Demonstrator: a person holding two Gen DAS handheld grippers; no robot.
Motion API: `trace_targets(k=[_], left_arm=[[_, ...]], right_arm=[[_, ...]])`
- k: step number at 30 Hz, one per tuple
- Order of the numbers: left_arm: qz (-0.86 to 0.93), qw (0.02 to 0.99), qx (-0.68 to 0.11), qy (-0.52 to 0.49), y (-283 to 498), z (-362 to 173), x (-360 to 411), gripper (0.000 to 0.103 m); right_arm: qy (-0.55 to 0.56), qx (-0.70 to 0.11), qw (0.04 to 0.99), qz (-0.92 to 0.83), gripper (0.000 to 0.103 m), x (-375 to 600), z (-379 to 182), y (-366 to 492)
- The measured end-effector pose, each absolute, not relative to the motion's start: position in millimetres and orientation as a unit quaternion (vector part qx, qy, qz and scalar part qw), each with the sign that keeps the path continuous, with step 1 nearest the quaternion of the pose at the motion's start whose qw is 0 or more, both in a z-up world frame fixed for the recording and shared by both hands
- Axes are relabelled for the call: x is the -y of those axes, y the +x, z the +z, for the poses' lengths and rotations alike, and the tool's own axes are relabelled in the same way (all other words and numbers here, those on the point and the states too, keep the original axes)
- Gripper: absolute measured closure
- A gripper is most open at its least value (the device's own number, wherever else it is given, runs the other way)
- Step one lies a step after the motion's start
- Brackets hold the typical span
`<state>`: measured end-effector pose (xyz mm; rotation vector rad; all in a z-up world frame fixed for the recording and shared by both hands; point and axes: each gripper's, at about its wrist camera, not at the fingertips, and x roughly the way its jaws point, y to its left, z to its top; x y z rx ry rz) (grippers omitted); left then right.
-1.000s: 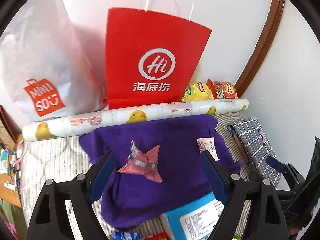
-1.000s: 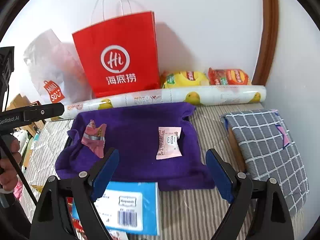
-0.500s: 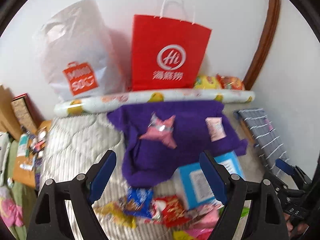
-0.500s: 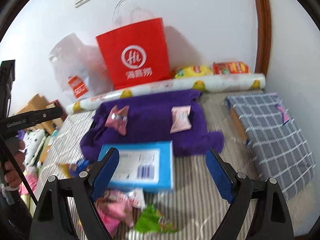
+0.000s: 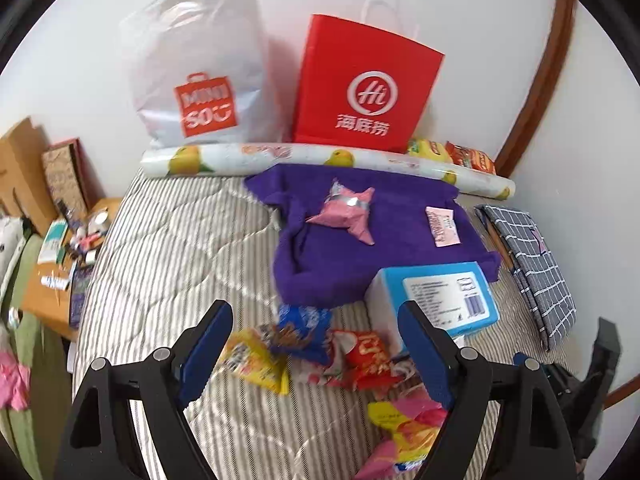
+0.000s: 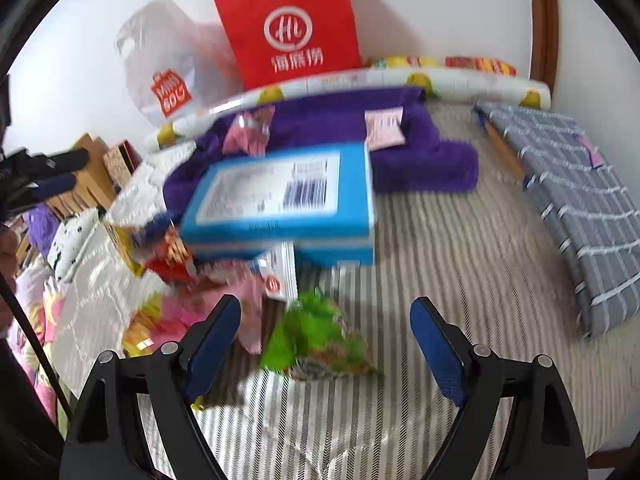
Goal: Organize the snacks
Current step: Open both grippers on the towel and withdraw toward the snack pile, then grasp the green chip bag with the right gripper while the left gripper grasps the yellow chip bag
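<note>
Much bare striped quilted mattress (image 5: 168,256) left of open-jawed left gripper (image 5: 316,348); crinkled blue, yellow, red snack packets (image 5: 304,340) heaped below, against blue box (image 5: 436,296). Right gripper (image 6: 324,340), spread wide, empty, over blurred green snack packet (image 6: 316,340); clear stripes rightward.

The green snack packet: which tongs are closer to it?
Right. The right tongs hang open just over the green snack packet; the left tongs hover over the blue and yellow packets instead.
</note>
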<state>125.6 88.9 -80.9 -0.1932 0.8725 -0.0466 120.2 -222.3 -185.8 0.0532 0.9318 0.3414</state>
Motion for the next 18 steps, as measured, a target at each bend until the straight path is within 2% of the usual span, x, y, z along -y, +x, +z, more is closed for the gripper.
trace_targets(k=[6, 13, 18], left_arm=[[-0.011, 0.898, -0.422, -0.126, 112.2, -86.2, -108.4, 0.02], [0.014, 0.898, -0.426, -0.107, 113.9, -99.3, -113.8, 0.02], [0.023, 0.888, -0.448, -0.104, 122.6, -125.4, -118.8, 0.02]], right_arm=[[0.032, -0.462, 0.871, 0.162, 0.024, 221.1, -209.8, 123.6], [0.039, -0.466, 0.863, 0.189, 0.045, 220.8, -220.0, 120.8], [0.034, -0.459, 0.869, 0.184, 0.047, 227.6, -214.3, 115.1]])
